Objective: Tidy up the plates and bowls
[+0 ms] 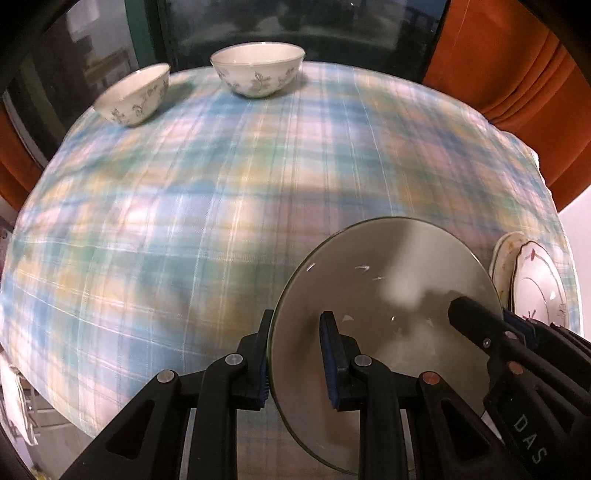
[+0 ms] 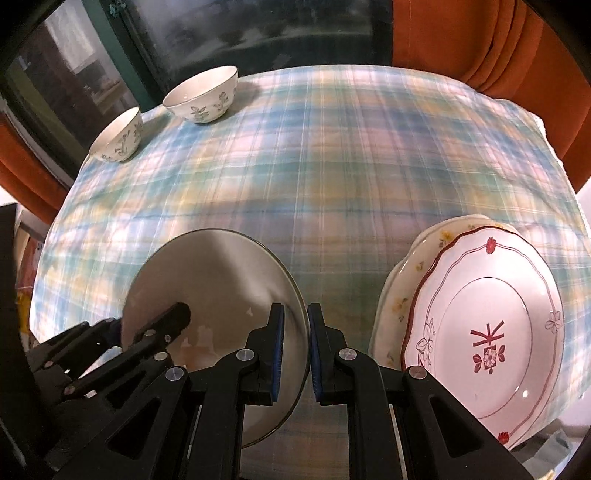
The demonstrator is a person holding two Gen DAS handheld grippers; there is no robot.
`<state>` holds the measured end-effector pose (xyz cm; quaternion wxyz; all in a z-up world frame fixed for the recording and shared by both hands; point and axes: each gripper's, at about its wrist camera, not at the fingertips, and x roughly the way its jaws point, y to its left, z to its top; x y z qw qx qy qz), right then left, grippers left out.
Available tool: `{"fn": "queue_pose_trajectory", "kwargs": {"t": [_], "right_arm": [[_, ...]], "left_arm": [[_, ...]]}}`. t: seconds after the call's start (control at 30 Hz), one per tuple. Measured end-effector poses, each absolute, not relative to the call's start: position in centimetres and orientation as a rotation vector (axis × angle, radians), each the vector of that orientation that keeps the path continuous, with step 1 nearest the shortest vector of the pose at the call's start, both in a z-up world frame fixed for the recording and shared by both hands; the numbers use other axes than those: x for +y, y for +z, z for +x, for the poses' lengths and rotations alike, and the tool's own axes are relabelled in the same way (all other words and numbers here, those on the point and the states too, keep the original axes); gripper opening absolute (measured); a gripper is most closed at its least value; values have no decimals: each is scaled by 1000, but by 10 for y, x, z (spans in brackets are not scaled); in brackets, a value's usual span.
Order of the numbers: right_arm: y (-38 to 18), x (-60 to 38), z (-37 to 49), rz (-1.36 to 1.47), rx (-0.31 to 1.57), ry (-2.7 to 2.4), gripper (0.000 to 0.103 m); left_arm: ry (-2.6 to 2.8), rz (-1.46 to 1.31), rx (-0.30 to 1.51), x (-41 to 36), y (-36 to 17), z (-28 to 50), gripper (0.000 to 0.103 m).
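A plain grey plate (image 1: pixel 388 295) (image 2: pixel 214 280) with a dark rim hangs over the near part of the table, held from both sides. My left gripper (image 1: pixel 297 363) is shut on its left rim, and this gripper (image 2: pixel 146 325) also shows at the lower left of the right wrist view. My right gripper (image 2: pixel 295 350) is shut on the opposite rim and appears in the left wrist view too (image 1: pixel 495 317). Two white floral bowls (image 1: pixel 258 68) (image 1: pixel 135 94) stand upright at the far left edge. A red-patterned plate (image 2: pixel 487 332) lies on a cream floral plate (image 2: pixel 406 295) at the near right.
A pastel plaid cloth (image 2: pixel 332 166) covers the table. Orange curtains (image 2: pixel 480 40) hang behind it on the right and left, with a dark window (image 2: pixel 258 29) between them. The far bowls (image 2: pixel 203 94) (image 2: pixel 118 136) sit close to the table's edge.
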<state>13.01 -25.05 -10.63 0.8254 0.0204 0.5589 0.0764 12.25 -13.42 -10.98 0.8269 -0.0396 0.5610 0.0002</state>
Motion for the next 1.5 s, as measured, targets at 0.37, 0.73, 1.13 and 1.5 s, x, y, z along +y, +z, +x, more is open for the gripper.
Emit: {"fn": "queue_pose_trajectory", "kwargs": {"t": [0.37,0.73,1.13,1.5], "right_arm": [[-114,-253,134,11,1216,204,19],[-108,-258,133,2,1191,198,55],[-94,-242,133,4,1149,188,64],[-65,-218,138,-14,1074,-5,65]], "left_arm": [[53,-97,1192,-137,-110,116,41],[125,-144,1162,-120,-100,106,63],[91,-187,1146,-92,-90,106,69],[-75,-151,1090,-65,-64,132,69]]}}
